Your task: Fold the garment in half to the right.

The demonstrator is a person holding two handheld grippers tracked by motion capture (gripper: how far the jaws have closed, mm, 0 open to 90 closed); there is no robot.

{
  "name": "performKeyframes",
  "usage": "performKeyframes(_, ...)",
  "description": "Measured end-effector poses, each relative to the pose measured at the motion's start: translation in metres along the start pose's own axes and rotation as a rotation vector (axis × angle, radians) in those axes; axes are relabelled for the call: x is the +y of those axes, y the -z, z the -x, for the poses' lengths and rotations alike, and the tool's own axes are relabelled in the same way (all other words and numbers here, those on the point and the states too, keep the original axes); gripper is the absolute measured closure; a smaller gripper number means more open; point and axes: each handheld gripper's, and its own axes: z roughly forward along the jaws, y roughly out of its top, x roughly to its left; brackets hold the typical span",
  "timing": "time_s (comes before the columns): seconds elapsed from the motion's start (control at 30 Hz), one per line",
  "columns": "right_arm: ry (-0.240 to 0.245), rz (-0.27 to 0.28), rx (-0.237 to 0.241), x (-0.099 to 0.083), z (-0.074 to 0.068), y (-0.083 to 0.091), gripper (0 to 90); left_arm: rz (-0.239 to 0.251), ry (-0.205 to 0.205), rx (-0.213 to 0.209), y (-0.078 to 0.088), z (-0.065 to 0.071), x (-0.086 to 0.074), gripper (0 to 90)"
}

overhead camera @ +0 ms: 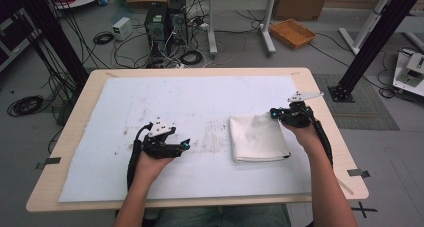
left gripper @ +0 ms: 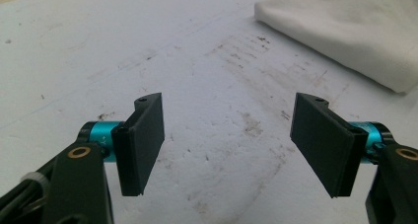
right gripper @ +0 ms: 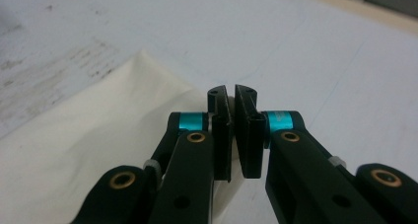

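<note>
The folded white cloth [overhead camera: 259,138] lies flat on the right half of the white mat [overhead camera: 150,102] that covers the table [overhead camera: 320,92], its folded edges toward me and a small peak raised at its far right corner. My right claw [overhead camera: 274,113] sits right at that raised corner, at the cloth's far right edge. In the right gripper view the cloth [right gripper: 93,150] spreads out to the left of and beneath my jaws, and its edge runs under the place where the pads [right gripper: 222,135] meet. The jaws are pinched nearly together, with only a thin slit between them; I cannot tell whether a layer of fabric is caught in that slit.

My left claw [overhead camera: 184,145] rests low over the mat, off the cloth's left side and clear of it, pointing toward it. Its jaws stand wide apart with nothing between them, just bare mat with brownish smudges. In the left gripper view the cloth [left gripper: 345,26] lies ahead and to the upper right, well apart from my pads [left gripper: 143,140].

My hands hold both claws from the near edge of the table.
</note>
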Motion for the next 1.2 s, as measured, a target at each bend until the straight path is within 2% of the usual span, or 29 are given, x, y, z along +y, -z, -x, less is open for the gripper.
performKeyframes(0.1,-0.012,-0.015,-0.057,-0.002,0.004,-0.008,86.4,0.001,0.000,0.000,-0.001,0.001,0.000,29.1)
performKeyframes(0.17,-0.041,-0.077,-0.082,-0.009,0.009,-0.019,83.4,-0.004,-0.006,-0.002,-0.001,0.002,0.001,29.1)
performKeyframes(0.27,-0.103,-0.174,-0.089,-0.024,0.016,-0.034,70.8,-0.002,-0.006,-0.003,-0.001,0.002,0.001,29.1)
performKeyframes(0.3,-0.110,-0.180,-0.091,-0.028,0.017,-0.036,66.5,-0.003,-0.004,-0.003,-0.002,0.002,0.000,29.1)
performKeyframes(0.4,-0.135,-0.149,-0.110,-0.029,0.016,-0.028,54.8,-0.006,-0.007,0.001,-0.002,0.001,0.000,29.1)
performKeyframes(0.47,-0.131,-0.101,-0.111,-0.024,0.011,-0.017,50.0,-0.002,-0.001,0.003,-0.001,0.001,0.000,29.1)
performKeyframes(0.53,-0.110,-0.042,-0.077,-0.019,0.002,-0.004,49.5,-0.001,-0.006,0.004,0.000,0.000,0.000,29.1)
performKeyframes(0.6,-0.075,-0.012,-0.038,-0.015,-0.010,0.007,49.4,0.000,-0.005,0.005,0.000,0.000,0.000,29.1)
performKeyframes(0.7,-0.010,-0.001,-0.001,-0.018,-0.031,0.018,52.1,0.000,-0.008,0.007,0.000,0.001,0.000,29.1)
performKeyframes(0.8,0.014,-0.030,0.020,-0.034,-0.043,0.024,57.8,0.004,-0.008,0.007,0.001,0.002,-0.001,29.1)
performKeyframes(0.9,-0.004,-0.075,0.037,-0.060,-0.046,0.026,63.8,0.000,-0.009,0.007,0.002,0.001,-0.002,29.1)
performKeyframes(0.97,-0.032,-0.112,0.048,-0.076,-0.043,0.026,66.4,-0.005,-0.008,0.009,0.001,0.001,-0.002,29.1)
performKeyframes(1.03,-0.061,-0.079,0.067,-0.085,-0.042,0.032,68.1,-0.006,-0.010,0.009,0.001,0.001,-0.002,29.1)
performKeyframes(1.2,-0.054,-0.081,0.046,-0.093,-0.040,0.047,68.7,-0.006,-0.005,0.014,0.002,0.001,-0.002,29.1)
